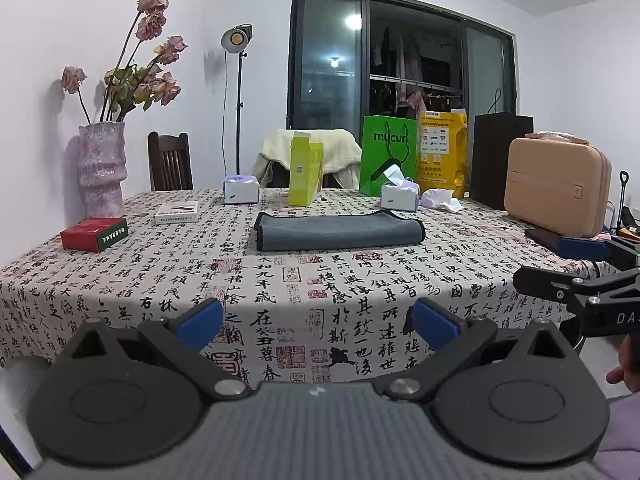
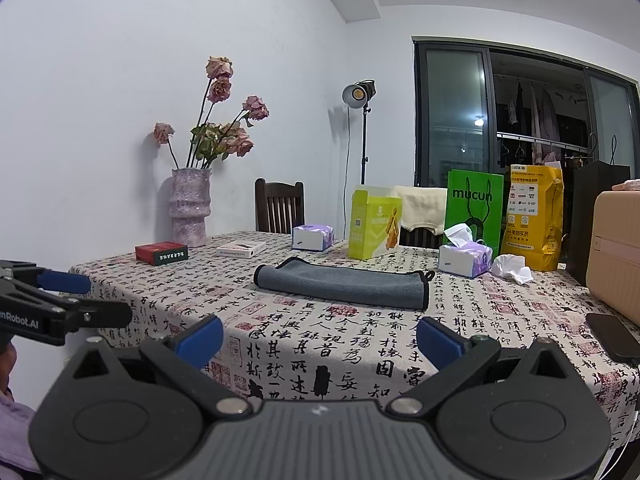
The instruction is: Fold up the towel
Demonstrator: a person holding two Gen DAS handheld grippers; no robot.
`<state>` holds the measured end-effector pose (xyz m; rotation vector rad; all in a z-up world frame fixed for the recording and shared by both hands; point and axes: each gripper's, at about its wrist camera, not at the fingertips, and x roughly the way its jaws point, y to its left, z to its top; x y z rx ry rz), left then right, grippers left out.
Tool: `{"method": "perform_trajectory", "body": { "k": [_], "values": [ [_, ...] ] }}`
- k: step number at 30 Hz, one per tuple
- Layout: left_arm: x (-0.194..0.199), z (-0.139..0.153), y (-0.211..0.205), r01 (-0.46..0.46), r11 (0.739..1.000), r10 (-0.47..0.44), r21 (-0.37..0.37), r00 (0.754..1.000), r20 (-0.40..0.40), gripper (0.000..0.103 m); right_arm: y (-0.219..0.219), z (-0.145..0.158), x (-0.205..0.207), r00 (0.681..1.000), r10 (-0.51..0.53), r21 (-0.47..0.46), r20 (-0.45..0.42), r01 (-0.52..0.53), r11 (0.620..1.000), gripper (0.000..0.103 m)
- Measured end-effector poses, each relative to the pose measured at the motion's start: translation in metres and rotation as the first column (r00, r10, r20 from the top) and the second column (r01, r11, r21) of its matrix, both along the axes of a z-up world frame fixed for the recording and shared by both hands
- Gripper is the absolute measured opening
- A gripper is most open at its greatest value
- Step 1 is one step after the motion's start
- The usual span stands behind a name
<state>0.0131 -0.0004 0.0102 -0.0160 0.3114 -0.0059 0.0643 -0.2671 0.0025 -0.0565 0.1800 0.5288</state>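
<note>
Grey folded towel (image 1: 339,231) mid-frame on the patterned table (image 1: 360,292), long axis left-right, yellow-green box (image 1: 306,171) and tissue boxes (image 1: 400,196) behind, left gripper (image 1: 318,322) and right gripper (image 2: 319,340) both spread wide, holding nothing, fold count perhaps two.

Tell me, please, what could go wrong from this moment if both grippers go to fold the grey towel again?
1. The towel lies already doubled, with thick black-edged layers; the open left gripper or right gripper might pinch only the top layer, so the fold could come out crooked.
2. The yellow-green box stands upright just behind the towel; a lifted edge might tip it.
3. The patterned tablecloth could be pinched together with the towel.
</note>
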Motion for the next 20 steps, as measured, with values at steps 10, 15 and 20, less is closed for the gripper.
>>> {"method": "perform_trajectory", "body": {
  "k": [10, 15, 20],
  "values": [
    [0.0, 0.0, -0.0001, 0.0, 1.0, 0.0, 0.0, 1.0, 0.001, 0.103, 0.0, 0.0, -0.0001, 1.0, -0.001, 0.0, 0.0, 0.001, 1.0, 0.103],
    [0.0, -0.0001, -0.0003, 0.001, 1.0, -0.001, 0.001, 1.0, 0.001, 0.103, 0.0, 0.0, 0.0001, 1.0, 0.0, 0.0, 0.0, 0.0, 1.0, 0.103],
    [-0.0009, 0.0001, -0.0007, 0.004, 1.0, -0.004, -0.004, 1.0, 0.001, 0.103, 0.0003, -0.0005, 0.0002, 1.0, 0.0, 0.0, -0.002, 0.0, 1.0, 0.103]
  ]
}}
